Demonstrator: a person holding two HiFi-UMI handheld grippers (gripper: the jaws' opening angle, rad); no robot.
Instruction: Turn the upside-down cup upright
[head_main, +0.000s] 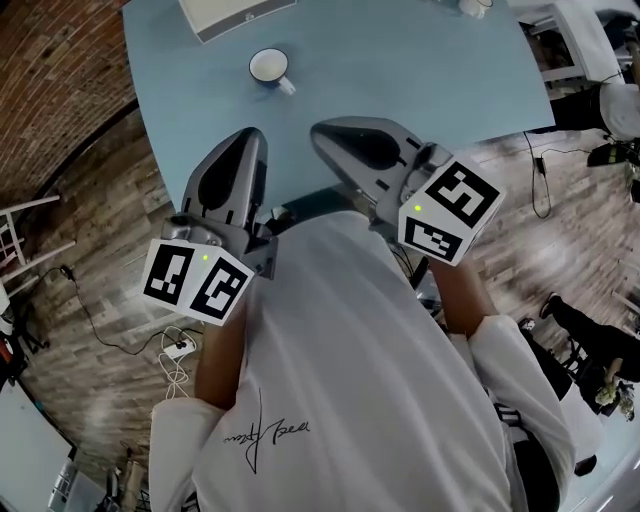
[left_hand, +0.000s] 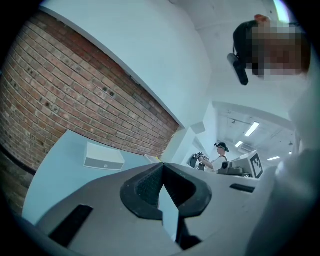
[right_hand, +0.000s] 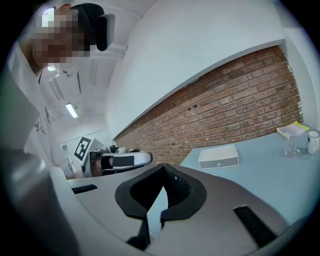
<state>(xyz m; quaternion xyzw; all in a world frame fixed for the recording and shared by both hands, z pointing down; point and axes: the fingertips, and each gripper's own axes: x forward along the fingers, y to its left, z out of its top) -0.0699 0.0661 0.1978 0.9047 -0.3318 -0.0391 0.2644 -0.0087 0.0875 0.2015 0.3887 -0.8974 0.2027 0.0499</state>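
A white cup (head_main: 269, 67) with a dark rim stands mouth-up on the light blue table (head_main: 430, 80), its handle pointing to the right. Both grippers are held close to the person's chest, well short of the cup and near the table's front edge. My left gripper (head_main: 250, 135) is shut with nothing between its jaws, and in the left gripper view (left_hand: 161, 166) the tips meet. My right gripper (head_main: 322, 130) is likewise shut and empty, its tips (right_hand: 162, 166) touching. Neither gripper view shows the cup.
A white flat box (head_main: 235, 12) lies at the table's far side, also seen as the box (left_hand: 104, 156) and the box (right_hand: 218, 156). A glass (right_hand: 291, 148), a white cup (right_hand: 313, 141) and a yellow book (right_hand: 292, 130) stand far right. Wooden floor with cables surrounds the table.
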